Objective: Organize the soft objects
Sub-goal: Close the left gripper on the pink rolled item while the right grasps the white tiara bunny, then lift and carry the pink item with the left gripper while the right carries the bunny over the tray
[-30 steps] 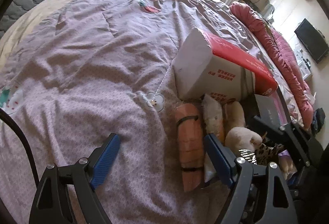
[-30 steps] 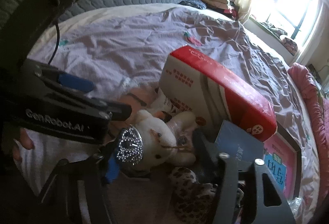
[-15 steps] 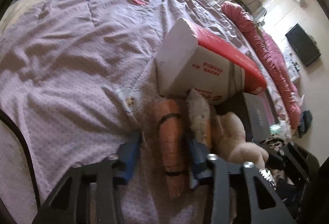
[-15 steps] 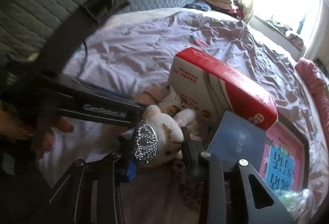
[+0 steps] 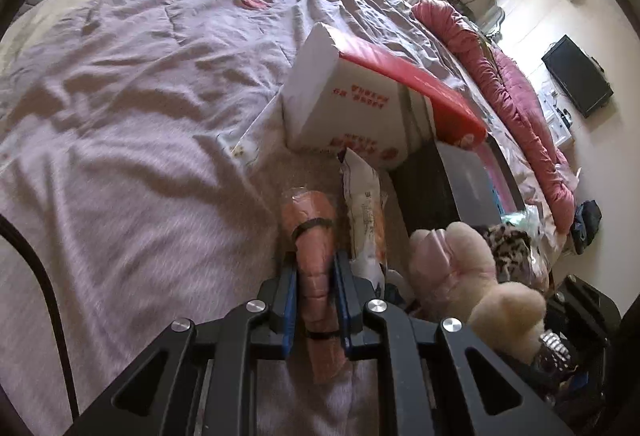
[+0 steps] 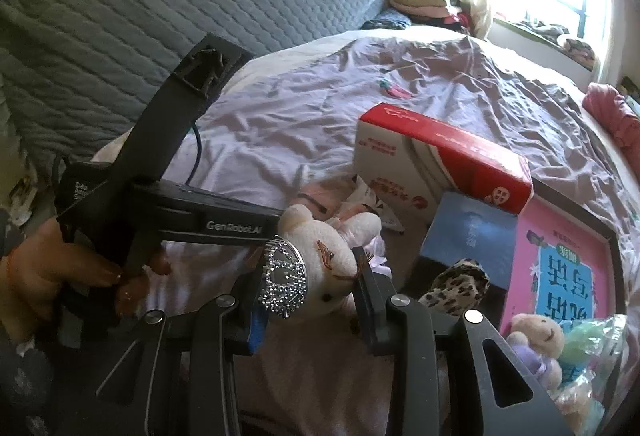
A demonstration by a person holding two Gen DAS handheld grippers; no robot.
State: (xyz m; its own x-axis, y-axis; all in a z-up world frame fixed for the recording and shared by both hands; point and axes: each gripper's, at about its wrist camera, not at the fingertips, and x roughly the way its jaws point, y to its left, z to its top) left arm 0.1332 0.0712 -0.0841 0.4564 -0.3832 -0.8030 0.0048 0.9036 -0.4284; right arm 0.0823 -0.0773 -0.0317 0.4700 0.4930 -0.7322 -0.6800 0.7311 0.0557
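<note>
An orange cloth roll with black bands lies on the lilac bedspread. My left gripper has the roll between its blue pads; the jaws are closing and both pads press its sides. In the right wrist view my right gripper is shut on a white plush bunny that wears a rhinestone disc. The bunny also shows at the right of the left wrist view, raised off the bed. A hand holds the left gripper's black body.
A red and white box stands tilted just beyond the roll, with a plastic packet beside it. A blue book, a pink book, leopard-print fabric and a bagged small doll lie right. A grey headboard is behind.
The left jaws went from wide open to closed around the orange roll. The right jaws narrowed onto the bunny, and the right gripper rose with it.
</note>
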